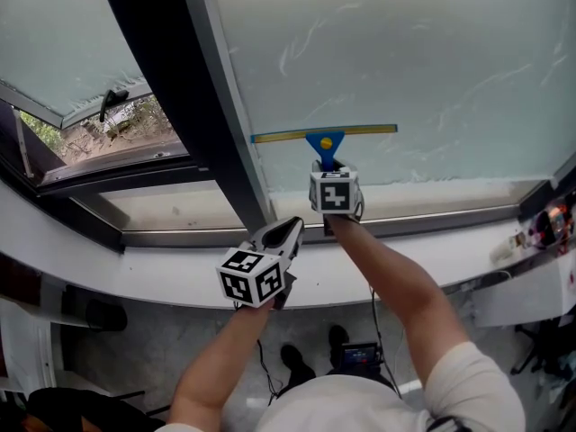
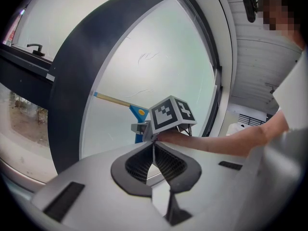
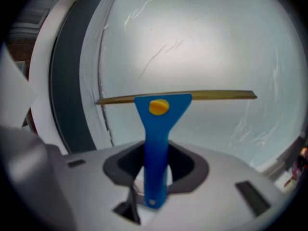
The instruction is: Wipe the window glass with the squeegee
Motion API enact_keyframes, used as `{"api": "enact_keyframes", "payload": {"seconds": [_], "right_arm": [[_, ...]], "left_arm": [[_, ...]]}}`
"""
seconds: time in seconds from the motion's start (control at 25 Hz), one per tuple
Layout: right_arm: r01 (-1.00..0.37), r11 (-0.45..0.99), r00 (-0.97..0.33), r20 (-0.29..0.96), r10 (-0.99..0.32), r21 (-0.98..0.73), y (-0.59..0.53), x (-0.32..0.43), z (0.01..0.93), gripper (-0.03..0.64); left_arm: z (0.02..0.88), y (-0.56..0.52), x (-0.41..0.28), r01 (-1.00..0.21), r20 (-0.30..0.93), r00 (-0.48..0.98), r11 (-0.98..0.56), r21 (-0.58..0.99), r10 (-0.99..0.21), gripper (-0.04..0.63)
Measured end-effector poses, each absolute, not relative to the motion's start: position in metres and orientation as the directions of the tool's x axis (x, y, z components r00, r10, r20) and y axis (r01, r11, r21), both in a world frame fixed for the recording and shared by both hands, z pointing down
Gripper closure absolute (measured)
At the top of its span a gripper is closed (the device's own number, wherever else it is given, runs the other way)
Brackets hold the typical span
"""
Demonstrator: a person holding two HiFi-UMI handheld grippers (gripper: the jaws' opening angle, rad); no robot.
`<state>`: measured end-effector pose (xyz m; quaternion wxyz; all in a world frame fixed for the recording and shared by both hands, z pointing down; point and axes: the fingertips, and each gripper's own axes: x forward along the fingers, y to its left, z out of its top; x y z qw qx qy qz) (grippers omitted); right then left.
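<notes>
Steep downward look past two bare forearms (image 1: 396,277) toward a broad pane of milky, streaked window glass (image 1: 432,52). Right gripper (image 1: 326,164) up at the pane, clamped on the upright handle of a blue plastic squeegee (image 1: 325,139) with a round yellow knob and a long, thin, yellowish blade. Blade level, laid against the lower part of the glass, a little above the bottom frame, left end close to the wide dark window post (image 1: 171,79). In the right gripper view, blue handle straight up between the two jaws, blade across the pane from side to side. Left gripper (image 1: 290,230) lower and to the left, clear of the squeegee, jaws pressed together with nothing between them, tips aimed toward the foot of the dark post, just above the white window sill (image 1: 162,277). In the left gripper view, the right gripper and the blue handle straight ahead, in front of the glass. Left of the post, a second window sash (image 1: 63,43) tilted open, with a black lever handle (image 1: 112,103) on its lower edge.
</notes>
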<state>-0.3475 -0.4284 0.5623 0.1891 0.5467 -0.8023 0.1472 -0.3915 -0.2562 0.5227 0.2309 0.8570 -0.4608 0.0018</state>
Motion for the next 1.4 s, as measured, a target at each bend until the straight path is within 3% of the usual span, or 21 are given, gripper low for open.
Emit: {"api": "enact_keyframes", "payload": {"seconds": [1.4], "right_arm": [[-0.931, 0.363, -0.314, 0.587, -0.747, -0.035, -0.422, -0.345, 0.683, 0.469]], "left_arm": [[0.593, -0.245, -0.387, -0.793, 0.325, 0.577, -0.420, 0.440, -0.749, 0.560]]}}
